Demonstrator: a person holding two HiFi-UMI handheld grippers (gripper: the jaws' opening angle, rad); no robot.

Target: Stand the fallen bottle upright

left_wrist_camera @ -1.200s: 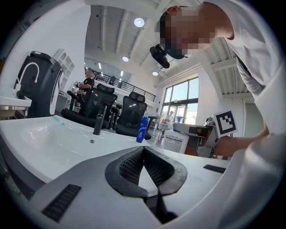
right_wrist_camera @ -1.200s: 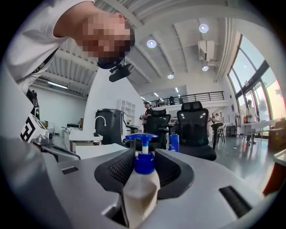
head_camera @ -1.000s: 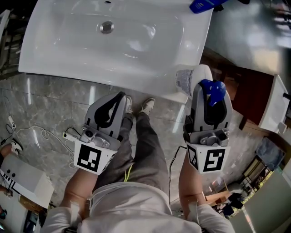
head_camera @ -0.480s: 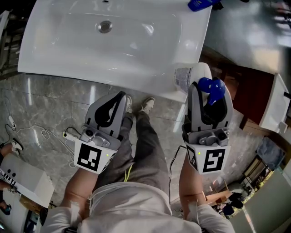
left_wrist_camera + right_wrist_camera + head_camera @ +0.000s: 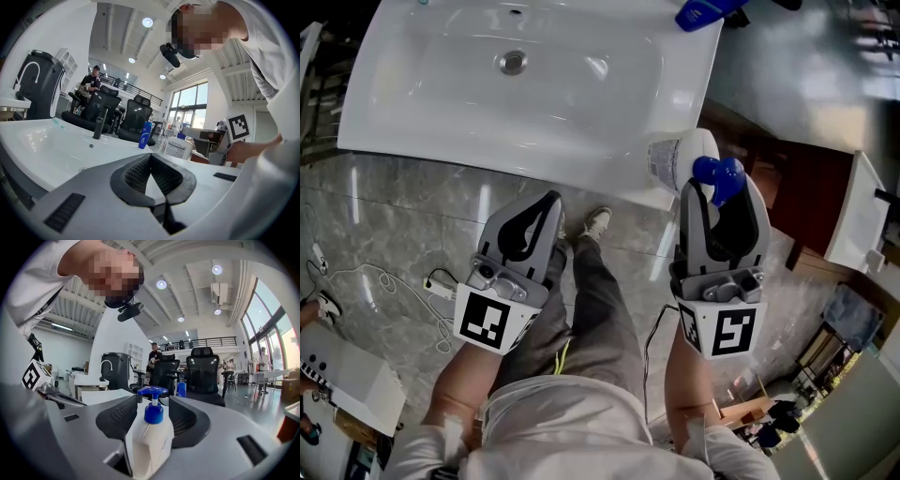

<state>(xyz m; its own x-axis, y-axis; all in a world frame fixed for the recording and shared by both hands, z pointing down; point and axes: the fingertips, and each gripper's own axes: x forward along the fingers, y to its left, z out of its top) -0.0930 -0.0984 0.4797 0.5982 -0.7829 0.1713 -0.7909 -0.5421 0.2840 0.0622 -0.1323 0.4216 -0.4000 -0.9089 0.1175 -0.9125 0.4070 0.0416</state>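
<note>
A white pump bottle [image 5: 680,157] with a blue pump head stands upright on the front right corner of the white sink [image 5: 441,122]. In the right gripper view the bottle [image 5: 150,441] rises between the two dark pads. My right gripper [image 5: 717,187] reaches level around it. Its jaws have just been opening, and the pads do not visibly press on the bottle, so it is open. My left gripper [image 5: 551,199] hangs in front of the sink, away from the bottle. Its pads [image 5: 136,171] meet at the tip with nothing between them. The left gripper view shows the bottle [image 5: 177,147] off to its right.
A blue bottle [image 5: 703,11] lies at the sink's far right corner. The drain [image 5: 512,62] sits mid-basin and a dark faucet [image 5: 97,127] stands behind it. A dark cabinet [image 5: 797,187] stands to the right. Cables [image 5: 394,277] lie on the marble floor, and the person's legs are below.
The right jaws stand slightly wider around the bottle than a second ago. The whole view has shifted a little. The left gripper looks the same.
</note>
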